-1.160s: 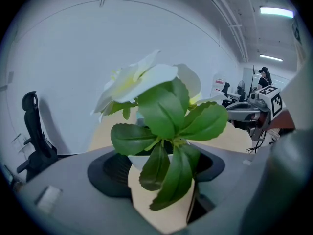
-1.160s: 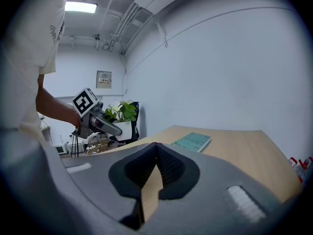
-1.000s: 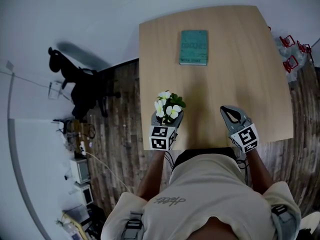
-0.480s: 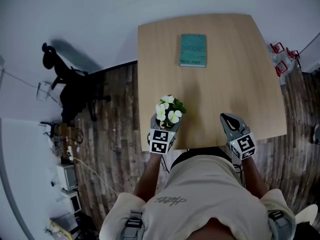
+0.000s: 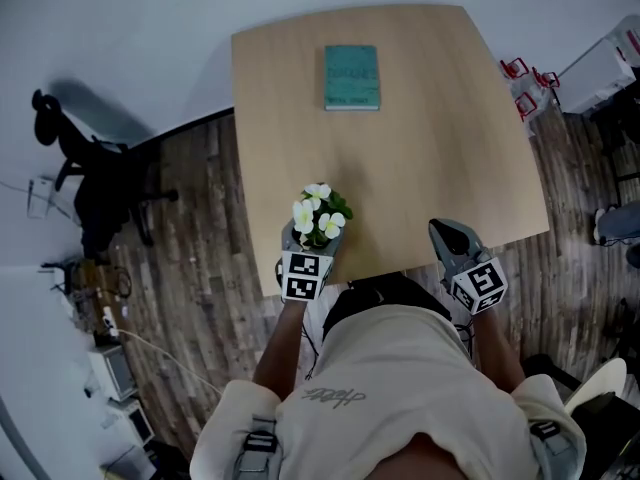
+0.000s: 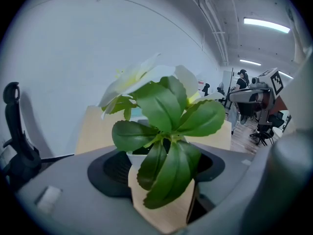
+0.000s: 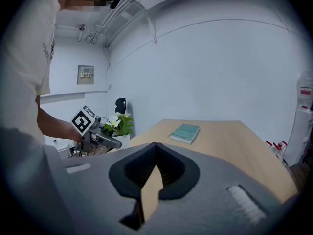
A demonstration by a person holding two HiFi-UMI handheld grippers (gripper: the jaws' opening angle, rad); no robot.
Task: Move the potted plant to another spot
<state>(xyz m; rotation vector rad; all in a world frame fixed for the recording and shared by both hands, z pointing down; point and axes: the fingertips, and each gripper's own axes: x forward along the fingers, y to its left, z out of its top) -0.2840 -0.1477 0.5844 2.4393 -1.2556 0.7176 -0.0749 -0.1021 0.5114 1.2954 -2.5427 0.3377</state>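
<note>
The potted plant (image 5: pixel 318 215), with white flowers, green leaves and a small white pot (image 6: pixel 139 156), sits between the jaws of my left gripper (image 5: pixel 312 232), which is shut on the pot. It is over the near-left part of the light wooden table (image 5: pixel 440 158); whether the pot rests on the wood is hidden. In the left gripper view the leaves (image 6: pixel 168 116) fill the middle and cover most of the pot. My right gripper (image 5: pixel 447 234) hovers at the table's near edge, shut with nothing in it; in its own view the right gripper (image 7: pixel 155 145) has its tips touching.
A teal book (image 5: pixel 351 76) lies at the far middle of the table, and the book (image 7: pixel 185 132) also shows in the right gripper view. A black office chair (image 5: pixel 95 183) stands on the wooden floor to the left. Red-handled items (image 5: pixel 525 76) and a white box (image 5: pixel 600 68) are at the right.
The left gripper has carried the plant a little toward the table's near edge. The right gripper has drifted toward the near right. The head view has shifted, so the table sits further left.
</note>
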